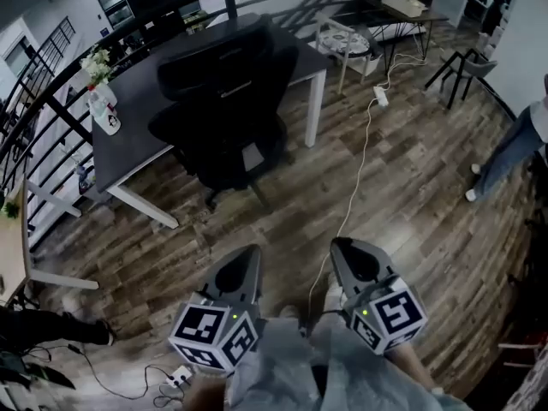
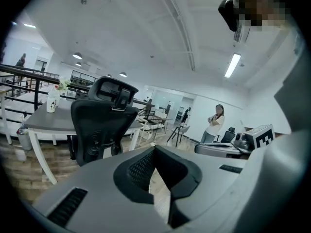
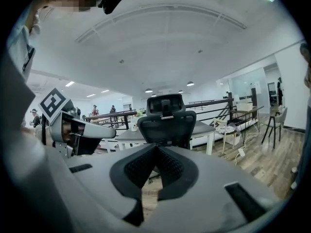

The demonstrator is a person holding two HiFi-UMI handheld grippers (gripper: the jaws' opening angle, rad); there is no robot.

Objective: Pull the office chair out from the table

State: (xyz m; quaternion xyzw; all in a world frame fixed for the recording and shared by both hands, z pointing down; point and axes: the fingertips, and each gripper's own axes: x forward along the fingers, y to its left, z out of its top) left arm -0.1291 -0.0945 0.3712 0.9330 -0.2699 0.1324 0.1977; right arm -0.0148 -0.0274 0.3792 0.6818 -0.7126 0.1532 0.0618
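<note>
black office chair [image 1: 224, 122] with headrest, up against the table's [image 1: 128, 139] near long edge; backrest faces the person; its base is on the wood floor [image 1: 411, 212], between the table's white legs; left gripper [image 1: 247, 253] claw is pinched tip to tip, nothing in it; right gripper [image 1: 343, 247] is the same, jaws together and empty; both are held low, side by side, pointing at the chair and well apart from it; neither touches anything; in the right gripper view the chair sits dead centre above the jaws; in the left gripper view it is left of centre; white bottle with flowers [image 1: 103, 105] stands at the table's left end; white cable [image 1: 364, 157] runs across the floor right of the chair; person [image 1: 512, 148] stands near the floor's right edge
</note>
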